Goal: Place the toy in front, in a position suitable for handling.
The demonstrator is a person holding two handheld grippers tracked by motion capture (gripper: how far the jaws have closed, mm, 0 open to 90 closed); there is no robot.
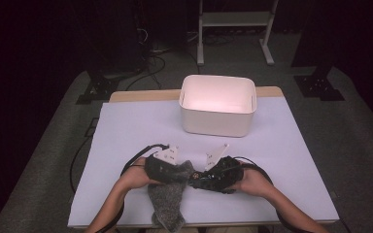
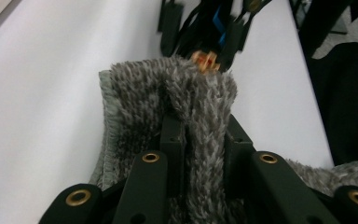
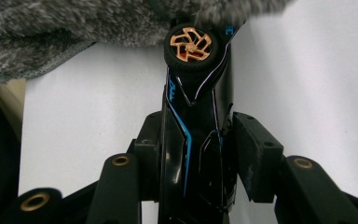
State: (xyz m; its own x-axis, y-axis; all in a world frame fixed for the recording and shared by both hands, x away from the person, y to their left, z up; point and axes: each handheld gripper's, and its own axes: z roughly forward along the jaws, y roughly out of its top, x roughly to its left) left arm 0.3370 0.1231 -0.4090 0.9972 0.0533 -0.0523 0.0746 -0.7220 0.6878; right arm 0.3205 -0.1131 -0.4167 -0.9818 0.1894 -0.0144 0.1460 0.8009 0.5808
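So on my left side, my left tongs (image 2: 204,140) are clamped tight on a fluffy grey cloth (image 1: 167,196). It's pinched right between the two black jaws, and the rest of it droops down onto the white worktop (image 1: 126,131) and hangs a bit over the near edge. Moving right, the top of the cloth is bunched up against a black toy car (image 3: 193,135) with blue stripes and a copper-coloured wheel (image 3: 190,45). The wheel end sits right at the cloth's edge, touching it as far as I can tell. My right tongs (image 3: 200,154) have the car's body between the jaws, one pad on it and the other looking a hair off, so not a firm squeeze. Farther back, right of centre, sits a white tub (image 1: 218,121), well apart from my hands.
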